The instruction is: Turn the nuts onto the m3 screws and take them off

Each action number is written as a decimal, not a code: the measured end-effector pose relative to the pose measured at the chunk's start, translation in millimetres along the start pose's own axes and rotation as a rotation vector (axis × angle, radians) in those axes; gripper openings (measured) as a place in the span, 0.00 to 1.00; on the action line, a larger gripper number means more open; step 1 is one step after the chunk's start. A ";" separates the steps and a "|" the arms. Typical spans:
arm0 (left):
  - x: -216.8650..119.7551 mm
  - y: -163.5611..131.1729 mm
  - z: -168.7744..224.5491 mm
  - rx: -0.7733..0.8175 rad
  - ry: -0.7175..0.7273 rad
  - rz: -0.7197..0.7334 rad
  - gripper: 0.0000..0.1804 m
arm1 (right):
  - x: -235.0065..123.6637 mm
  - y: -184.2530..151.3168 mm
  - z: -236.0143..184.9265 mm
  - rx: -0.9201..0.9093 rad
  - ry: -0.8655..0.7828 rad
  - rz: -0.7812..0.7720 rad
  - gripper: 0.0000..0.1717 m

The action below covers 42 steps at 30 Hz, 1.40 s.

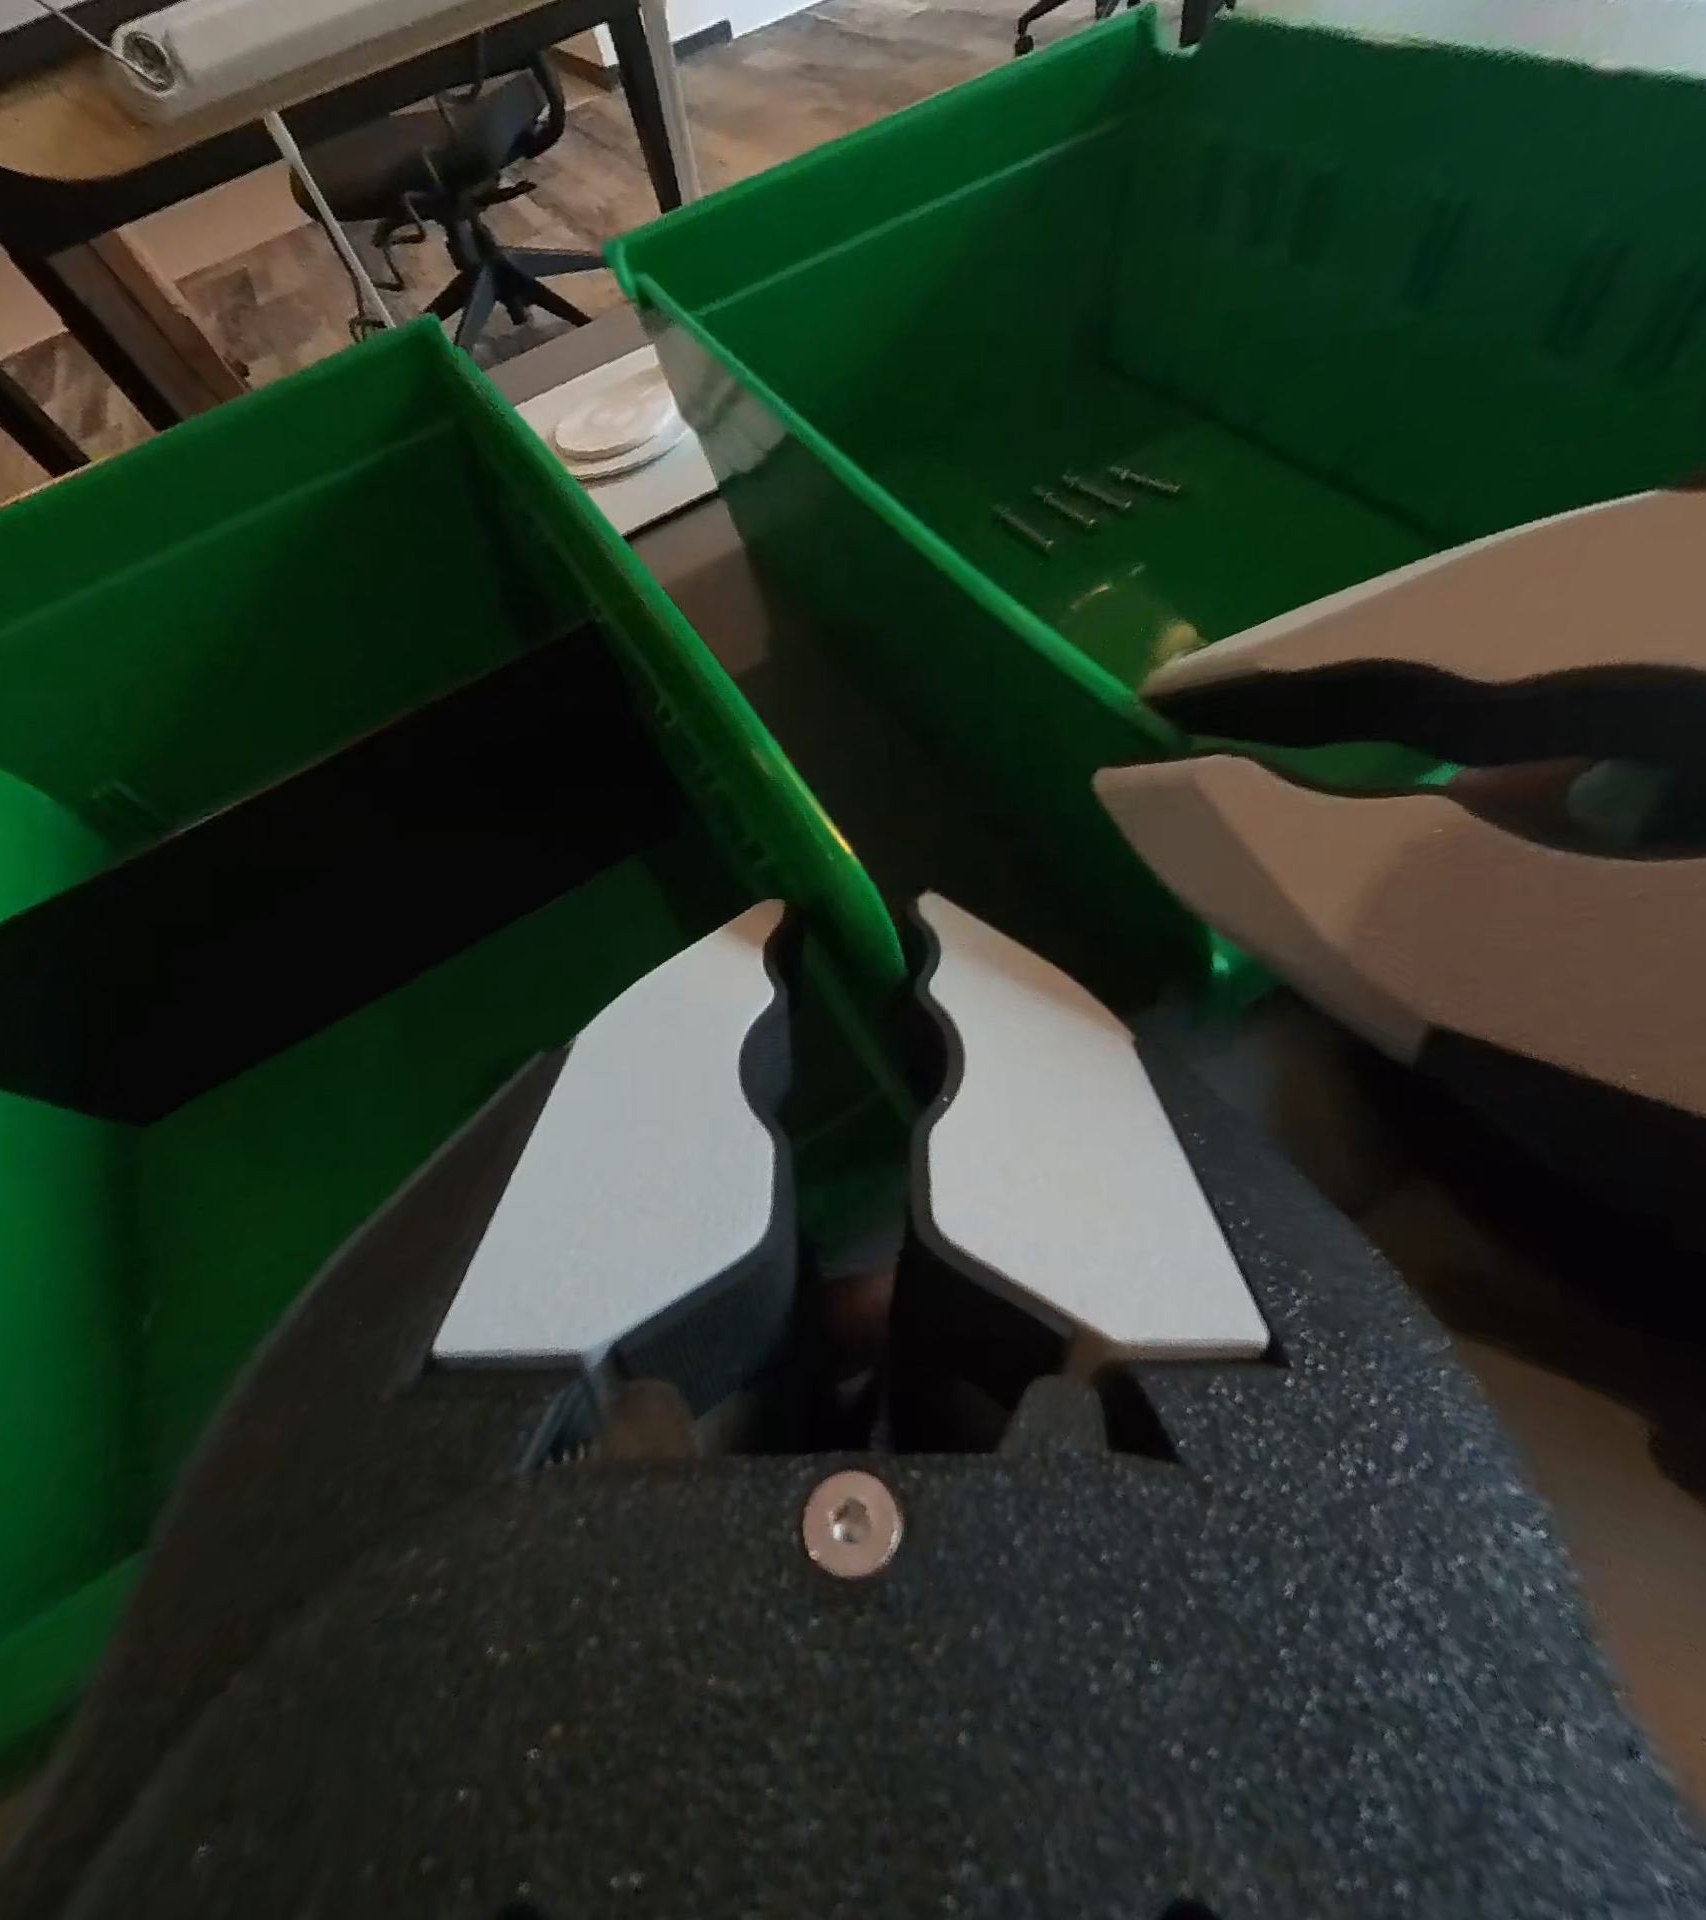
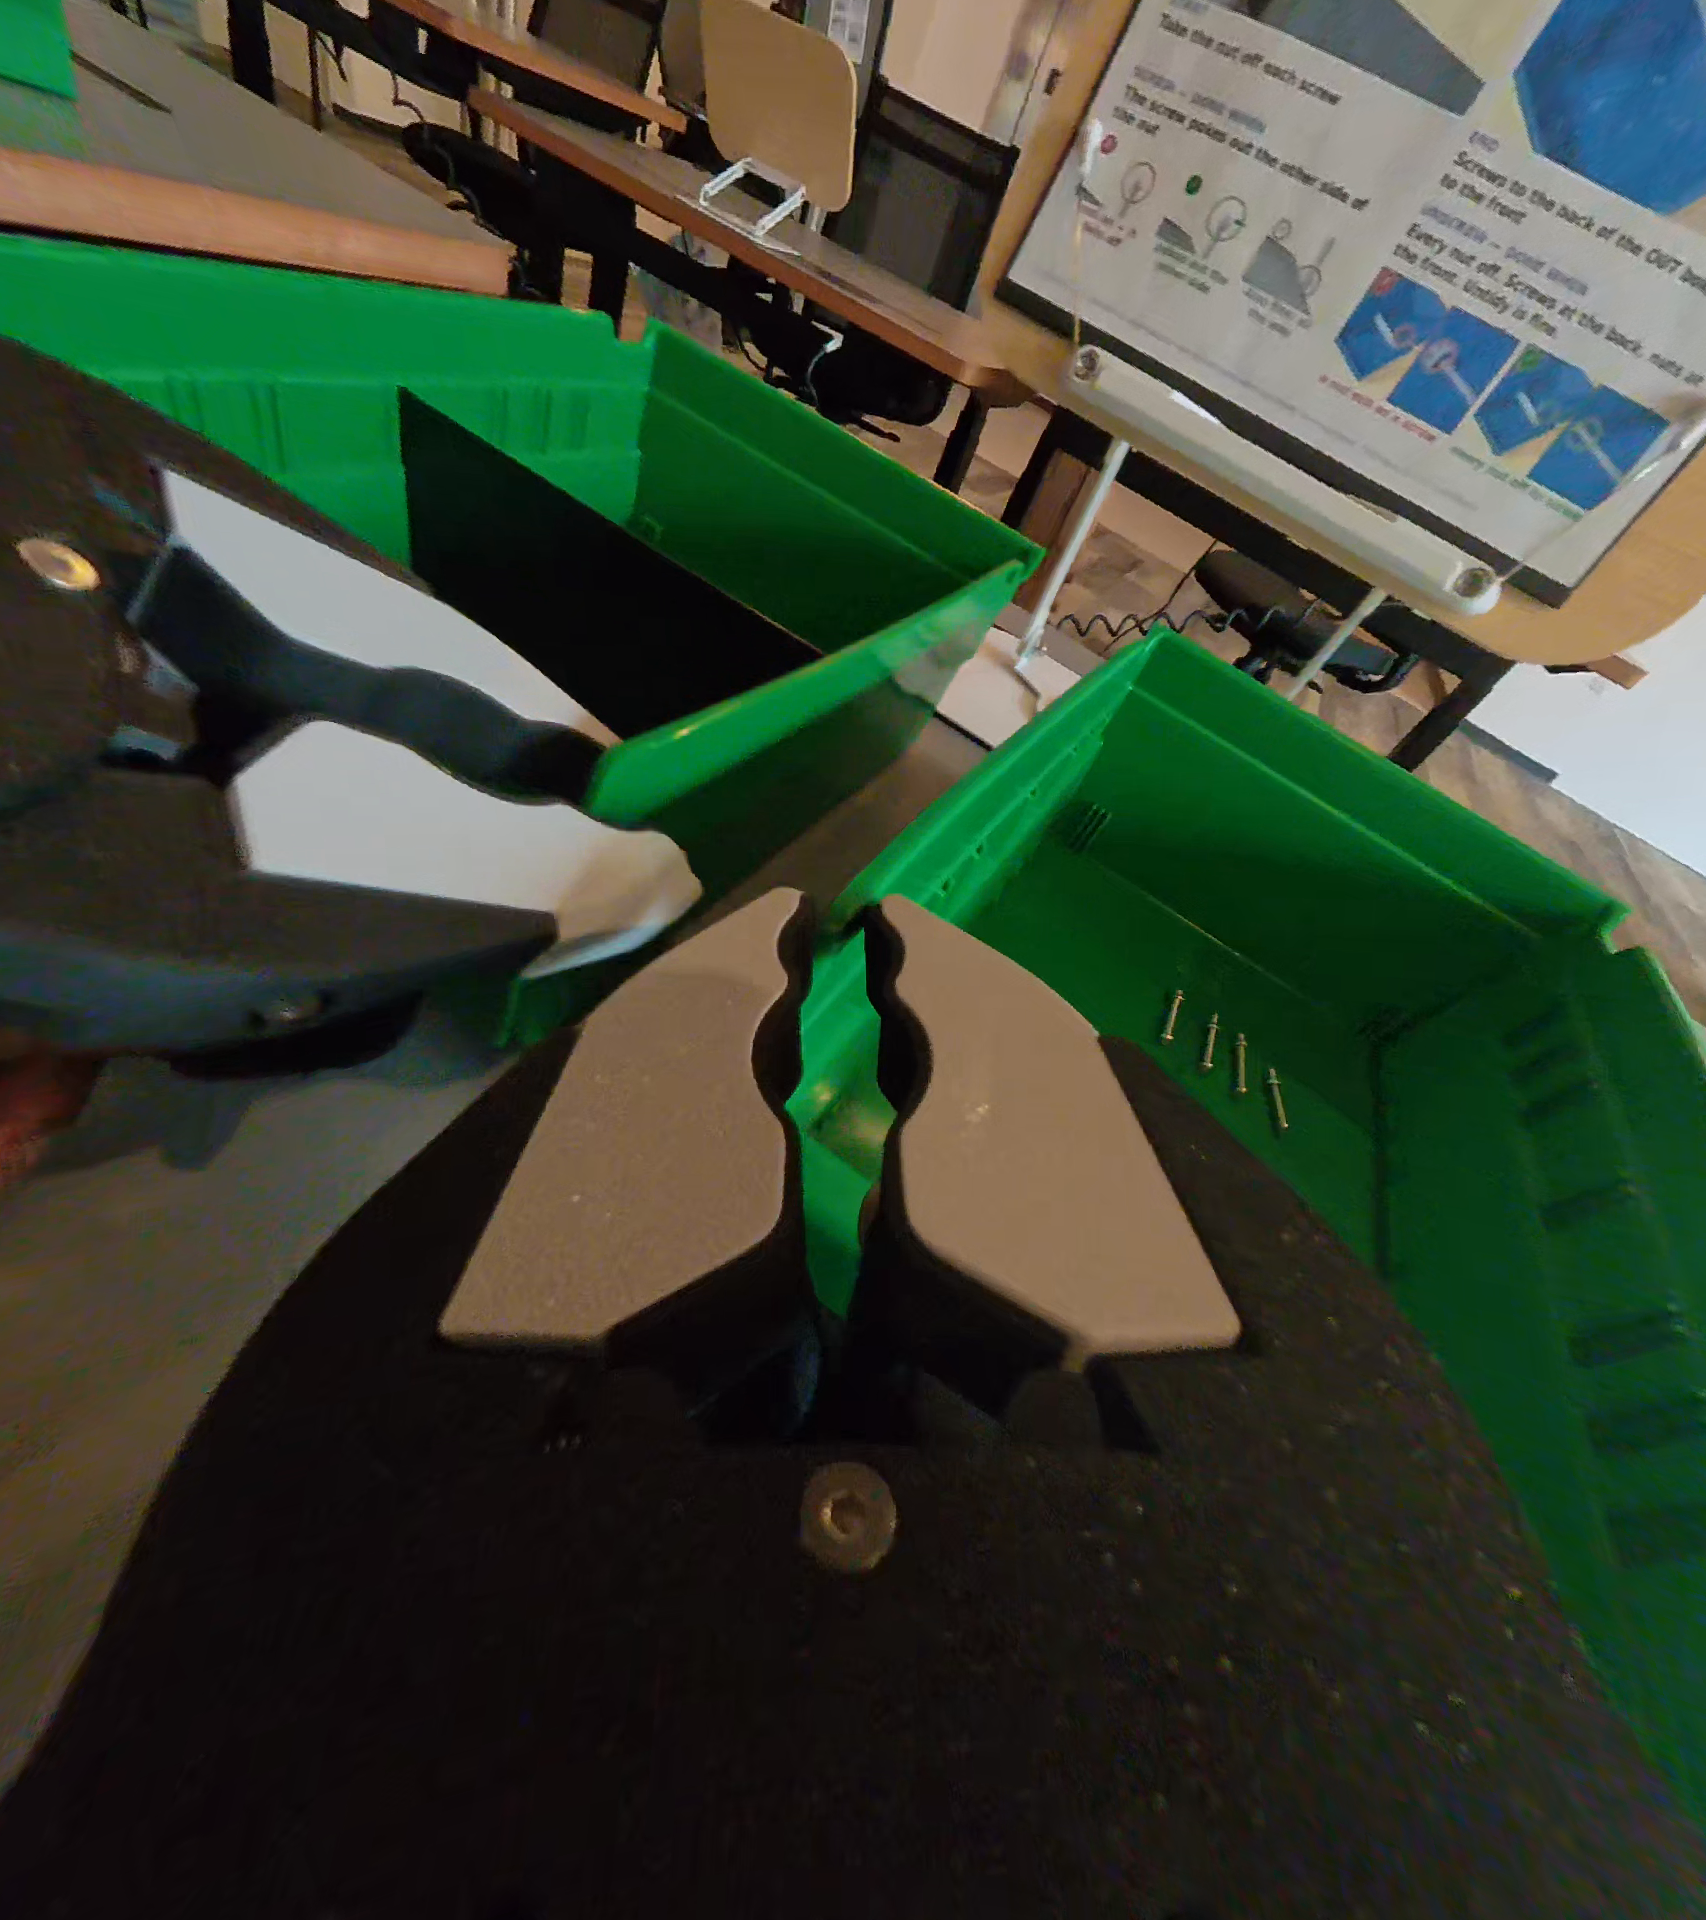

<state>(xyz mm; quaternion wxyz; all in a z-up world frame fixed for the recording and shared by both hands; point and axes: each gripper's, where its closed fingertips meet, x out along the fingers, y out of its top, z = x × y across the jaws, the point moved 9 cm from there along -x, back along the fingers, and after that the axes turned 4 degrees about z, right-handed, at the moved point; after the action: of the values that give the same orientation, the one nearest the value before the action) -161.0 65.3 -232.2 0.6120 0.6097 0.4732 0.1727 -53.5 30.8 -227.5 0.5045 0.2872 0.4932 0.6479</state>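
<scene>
The left gripper [image 1: 854, 966] is straddling the near corner wall of the green plastic bin with a black divider [image 1: 205, 623], its jaws slightly parted, apparently loosening. The right gripper [image 2: 833, 935] is pinching the wall of the second green plastic bin [image 2: 1296, 831], likely to position it. Four small metal screws [image 2: 1223, 1060] are lying inside, at two o'clock from its fingertips.
</scene>
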 end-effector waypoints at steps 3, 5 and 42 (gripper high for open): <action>-0.5 -1.1 -0.6 -0.006 -0.008 0.019 0.10 | 2.2 2.0 -4.5 0.007 0.022 0.010 0.05; -1.6 -3.1 -1.7 -0.012 -0.021 0.049 0.10 | 2.2 3.0 -6.5 0.012 0.036 0.013 0.05; 19.4 -9.6 48.9 0.043 0.019 0.107 0.13 | -55.3 -89.6 144.1 0.271 -0.268 -0.162 0.36</action>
<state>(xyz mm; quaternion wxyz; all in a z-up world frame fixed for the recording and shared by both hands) -116.3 50.2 -257.4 0.5841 0.6455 0.4493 0.2009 123.1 29.7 -253.6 0.5728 0.3954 0.5259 0.4888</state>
